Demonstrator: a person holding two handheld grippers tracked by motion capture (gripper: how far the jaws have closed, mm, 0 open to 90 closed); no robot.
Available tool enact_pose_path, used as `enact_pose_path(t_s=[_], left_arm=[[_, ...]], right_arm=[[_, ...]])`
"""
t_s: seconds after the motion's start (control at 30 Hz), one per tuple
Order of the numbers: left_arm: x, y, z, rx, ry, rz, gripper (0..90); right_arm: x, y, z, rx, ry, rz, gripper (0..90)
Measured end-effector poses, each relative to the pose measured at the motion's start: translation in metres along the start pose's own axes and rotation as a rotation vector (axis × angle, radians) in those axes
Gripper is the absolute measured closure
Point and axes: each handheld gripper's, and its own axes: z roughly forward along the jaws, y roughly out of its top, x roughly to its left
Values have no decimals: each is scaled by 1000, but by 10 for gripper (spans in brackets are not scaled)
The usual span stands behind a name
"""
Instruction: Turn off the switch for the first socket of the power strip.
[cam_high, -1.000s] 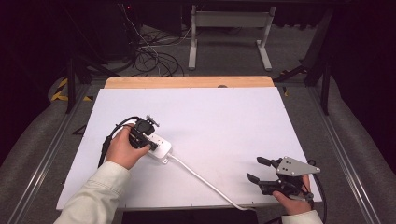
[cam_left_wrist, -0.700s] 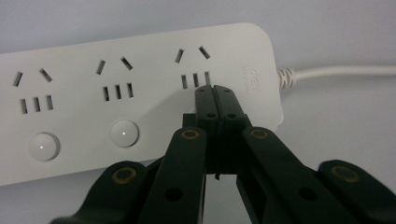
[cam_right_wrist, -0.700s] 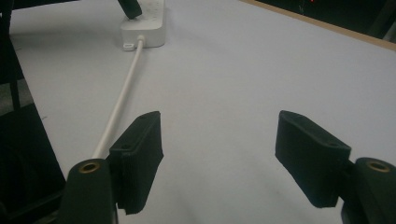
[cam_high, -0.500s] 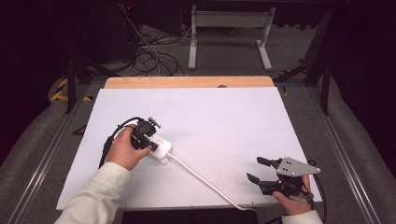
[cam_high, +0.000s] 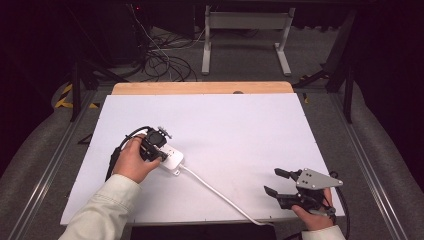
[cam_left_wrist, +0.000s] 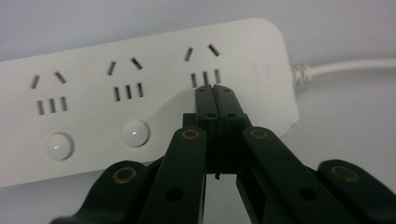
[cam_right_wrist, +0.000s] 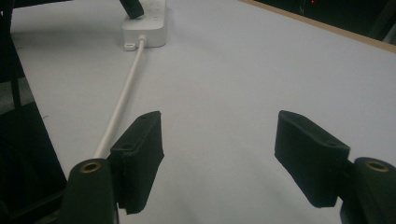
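The clenched left tongs (cam_left_wrist: 215, 93) are pressed onto the power strip (cam_left_wrist: 140, 93) where a third button is probably being pushed, while the released right tongs (cam_right_wrist: 229, 154) are kept idle.

white cord (cam_high: 215, 189) crossing bare table (cam_high: 250, 130)

White-topped table (cam_high: 240, 125), wooden strip along far edge. On it: 1 white power strip (cam_high: 171, 159), its white cord (cam_high: 220, 192) trailing to the near edge.
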Motion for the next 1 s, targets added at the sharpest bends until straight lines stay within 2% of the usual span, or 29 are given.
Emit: enact_pose_path(t_s=[0.1,0.17,0.33,0.43,0.53,0.6,0.73,0.87,1.0], left_arm=[[-3,1,1,3,28,11,900],[-4,2,1,4,30,6,900],[-2,1,1,-1,24,4,900],[-2,1,0,-3,37,1,900],[-2,-1,1,-12,22,-7,900],[-2,-2,1,-18,32,-1,900],[0,-4,1,-32,6,-18,900],[-3,-5,1,-37,33,-6,900],[-5,-5,3,-65,34,-12,900]], right_arm=[[0,0,0,1,0,2,328],[0,0,0,2,1,1,328],[0,0,0,1,0,1,328],[0,0,0,0,3,-1,328],[0,0,0,1,4,-3,328],[0,0,0,1,5,-3,328],[1,0,0,4,6,-6,328],[1,0,0,3,6,-4,328],[1,0,1,5,8,-3,327]])
